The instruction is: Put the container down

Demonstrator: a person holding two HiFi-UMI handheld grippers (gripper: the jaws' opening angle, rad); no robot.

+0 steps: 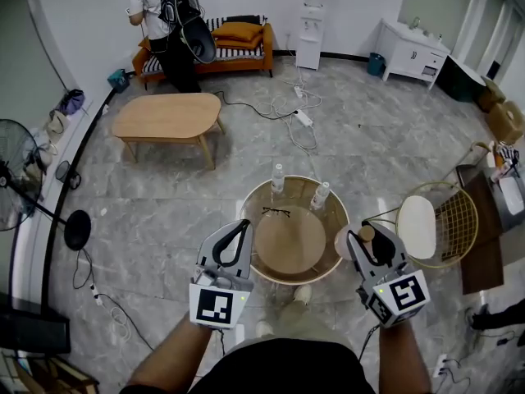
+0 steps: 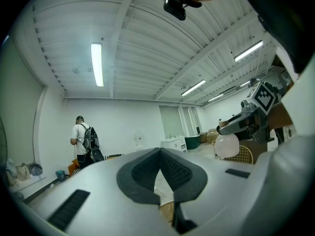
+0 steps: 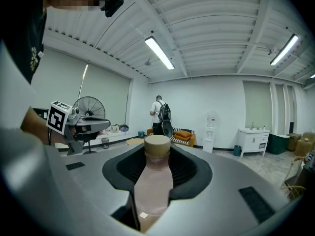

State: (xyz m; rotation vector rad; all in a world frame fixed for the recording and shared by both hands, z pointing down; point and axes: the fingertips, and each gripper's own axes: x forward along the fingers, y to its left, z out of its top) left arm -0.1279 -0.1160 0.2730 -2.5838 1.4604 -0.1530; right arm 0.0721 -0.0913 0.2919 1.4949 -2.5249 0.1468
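Closest to the head camera are two forearms (image 1: 175, 353), reaching forward on either side of the round table (image 1: 289, 246). Each one carries a gripper that points away from the person and lies nearly level, with its marker cube facing up.

At the table's left rim, the left gripper (image 1: 243, 225) looks like a closed loop. Its own view confirms this: the left gripper (image 2: 160, 154) has its pads meeting at the tips, with nothing between them.

At the table's right rim, the right gripper (image 1: 366, 240) holds the container (image 1: 344, 242), of which the head view shows only a tan lid and some pale pink. In the right gripper view, the container (image 3: 153, 181) stands upright and both pads of the right gripper (image 3: 157, 157) press its sides. The left gripper view shows its round body (image 2: 226, 146) from the side.
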